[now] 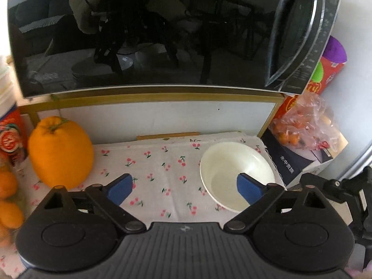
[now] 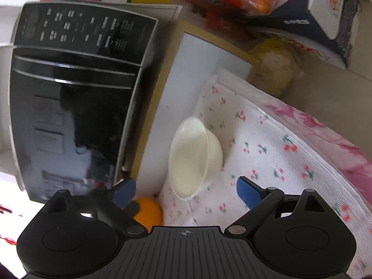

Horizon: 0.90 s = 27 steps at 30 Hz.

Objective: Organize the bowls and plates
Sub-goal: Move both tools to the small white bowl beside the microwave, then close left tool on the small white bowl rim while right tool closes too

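A white bowl [image 1: 232, 172] stands upright on a cherry-print cloth [image 1: 158, 169] under a gold-framed shelf. My left gripper [image 1: 184, 189] is open just in front of it. Its right blue pad [image 1: 247, 189] hangs over the bowl's inside, and its left pad is over bare cloth. Neither pad presses on the bowl. In the right wrist view, which is rolled sideways, the same bowl [image 2: 195, 160] lies just ahead of the gap of my right gripper [image 2: 186, 194]. That gripper is open with nothing between its fingers.
A black microwave [image 1: 139, 34] sits on the shelf above the cloth. A large orange fruit [image 1: 60, 151] stands at the left, with smaller oranges [image 1: 9, 197] beside it. A plastic bag of small oranges [image 1: 307, 125] and a dark box [image 1: 290, 165] crowd the right.
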Each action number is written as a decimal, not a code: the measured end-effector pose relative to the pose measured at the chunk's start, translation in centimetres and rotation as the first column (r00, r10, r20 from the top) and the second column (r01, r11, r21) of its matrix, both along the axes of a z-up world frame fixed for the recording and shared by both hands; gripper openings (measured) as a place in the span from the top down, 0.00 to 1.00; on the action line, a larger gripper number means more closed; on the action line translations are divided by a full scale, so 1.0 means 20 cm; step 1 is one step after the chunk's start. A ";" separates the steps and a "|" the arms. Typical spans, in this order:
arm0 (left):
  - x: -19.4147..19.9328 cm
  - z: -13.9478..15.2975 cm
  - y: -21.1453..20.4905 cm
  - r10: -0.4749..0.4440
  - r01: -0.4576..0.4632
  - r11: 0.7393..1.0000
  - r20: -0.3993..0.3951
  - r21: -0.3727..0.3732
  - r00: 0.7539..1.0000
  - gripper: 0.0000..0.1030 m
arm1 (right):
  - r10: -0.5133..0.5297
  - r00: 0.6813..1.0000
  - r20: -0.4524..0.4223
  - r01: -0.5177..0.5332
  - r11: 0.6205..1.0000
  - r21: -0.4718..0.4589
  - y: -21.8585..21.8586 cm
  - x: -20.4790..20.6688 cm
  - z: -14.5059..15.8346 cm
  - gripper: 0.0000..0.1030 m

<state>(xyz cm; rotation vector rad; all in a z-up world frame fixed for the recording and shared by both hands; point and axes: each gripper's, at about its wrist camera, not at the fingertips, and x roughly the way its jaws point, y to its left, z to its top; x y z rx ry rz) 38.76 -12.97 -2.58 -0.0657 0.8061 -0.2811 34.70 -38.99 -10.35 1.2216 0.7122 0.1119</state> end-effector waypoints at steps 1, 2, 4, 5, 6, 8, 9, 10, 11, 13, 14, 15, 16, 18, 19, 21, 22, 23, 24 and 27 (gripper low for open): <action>0.02 -0.01 0.00 -0.004 0.004 1.000 0.004 -0.006 1.000 0.14 | 0.003 1.000 0.007 -0.003 1.000 -0.009 0.00 0.01 -0.01 0.09; 0.03 -0.02 -0.01 -0.006 0.007 1.000 0.005 -0.011 1.000 0.16 | 0.005 1.000 0.015 -0.004 1.000 -0.020 0.00 0.02 -0.01 0.11; 0.06 -0.04 -0.02 -0.013 0.013 1.000 0.004 -0.020 1.000 0.22 | 0.002 1.000 0.020 -0.002 0.999 -0.041 0.00 0.04 -0.01 0.15; 0.07 -0.05 -0.02 -0.016 0.016 1.000 0.000 -0.023 1.000 0.26 | -0.001 1.000 0.021 0.002 0.999 -0.043 0.01 0.06 -0.02 0.20; 0.08 -0.06 -0.03 -0.016 0.016 1.000 -0.004 -0.027 1.000 0.29 | -0.003 1.000 0.022 0.003 0.999 -0.039 0.01 0.06 -0.02 0.28; 0.11 -0.08 -0.03 -0.017 0.016 0.999 -0.018 -0.043 1.000 0.43 | -0.007 1.000 0.018 0.007 0.999 -0.038 0.02 0.07 -0.03 0.41; 0.12 -0.10 -0.04 -0.015 0.014 0.999 -0.024 -0.052 1.000 0.47 | -0.011 1.000 0.015 0.011 0.999 -0.045 0.02 0.08 -0.04 0.51; 0.12 -0.11 -0.04 -0.014 0.012 0.998 -0.029 -0.064 0.999 0.53 | -0.019 1.000 0.012 0.020 0.998 -0.058 0.02 0.08 -0.05 0.56; 0.13 -0.12 -0.04 -0.018 0.015 0.997 -0.036 -0.078 0.999 0.59 | -0.028 1.000 0.009 0.029 0.997 -0.070 0.02 0.09 -0.05 0.63; 0.14 -0.14 -0.04 -0.018 0.013 0.995 -0.049 -0.097 0.999 0.65 | -0.043 0.999 0.006 0.044 0.996 -0.080 0.02 0.10 -0.07 0.70; 0.14 -0.15 -0.05 -0.019 0.013 0.994 -0.055 -0.105 0.998 0.69 | -0.049 0.999 0.003 0.049 0.995 -0.081 0.02 0.10 -0.08 0.73; 0.14 -0.16 -0.05 -0.020 0.014 0.994 -0.058 -0.110 0.998 0.70 | -0.055 0.999 0.000 0.054 0.995 -0.083 0.01 0.11 -0.09 0.75; 0.14 -0.16 -0.05 -0.024 0.017 0.993 -0.062 -0.116 0.998 0.74 | -0.059 0.998 0.000 0.059 0.994 -0.087 0.01 0.10 -0.09 0.76; 0.14 -0.17 -0.06 -0.032 0.024 0.992 -0.064 -0.122 0.997 0.80 | -0.064 0.998 0.000 0.064 0.993 -0.095 0.01 0.10 -0.09 0.80; 0.13 -0.17 -0.06 -0.035 0.027 0.992 -0.065 -0.121 0.997 0.83 | -0.065 0.998 0.000 0.065 0.993 -0.100 0.01 0.11 -0.09 0.81; 0.13 -0.17 -0.06 -0.040 0.032 0.992 -0.066 -0.119 0.997 0.88 | -0.064 0.998 -0.005 0.063 0.991 -0.116 0.01 0.11 -0.09 0.85; 0.12 -0.17 -0.07 -0.040 0.032 0.992 -0.067 -0.120 0.997 0.91 | -0.066 0.998 -0.007 0.065 0.990 -0.127 0.02 0.11 -0.09 0.86; 0.12 -0.16 -0.06 -0.040 0.032 0.992 -0.067 -0.123 0.997 0.92 | -0.066 0.998 -0.007 0.065 0.988 -0.138 0.02 0.11 -0.08 0.89; 0.11 -0.16 -0.06 -0.036 0.028 0.993 -0.067 -0.118 0.997 0.92 | -0.064 0.998 -0.005 0.063 0.988 -0.142 0.03 0.11 -0.08 0.91; 0.11 -0.15 -0.07 -0.034 0.026 0.994 -0.066 -0.108 0.997 0.93 | -0.068 0.998 -0.005 0.066 0.986 -0.152 0.03 0.11 -0.07 0.92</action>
